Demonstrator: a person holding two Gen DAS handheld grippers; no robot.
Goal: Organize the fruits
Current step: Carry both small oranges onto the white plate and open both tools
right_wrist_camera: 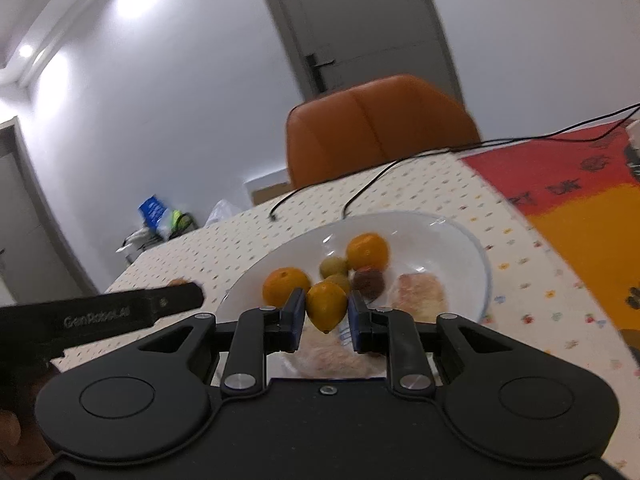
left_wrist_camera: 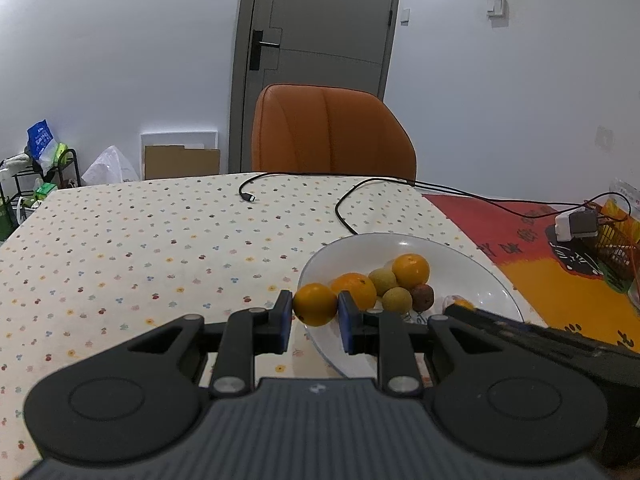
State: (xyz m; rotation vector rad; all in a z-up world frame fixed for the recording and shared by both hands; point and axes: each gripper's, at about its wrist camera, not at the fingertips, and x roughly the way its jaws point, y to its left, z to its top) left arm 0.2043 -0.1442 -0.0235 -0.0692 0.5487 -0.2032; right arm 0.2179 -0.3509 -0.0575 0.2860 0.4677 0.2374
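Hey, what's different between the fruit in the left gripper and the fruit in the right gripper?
The fruit in the left gripper is a round orange, while the fruit in the right gripper is a yellower lemon that tapers to a nub at its lower end. The orange hangs at the bowl's near left rim; the lemon is held over the bowl's inside. Both are pinched between blue pads, clear of the fruit lying in the bowl.

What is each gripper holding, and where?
Left gripper: round orange fruit, clamped across its sides. Right gripper: yellow lemon, likewise.
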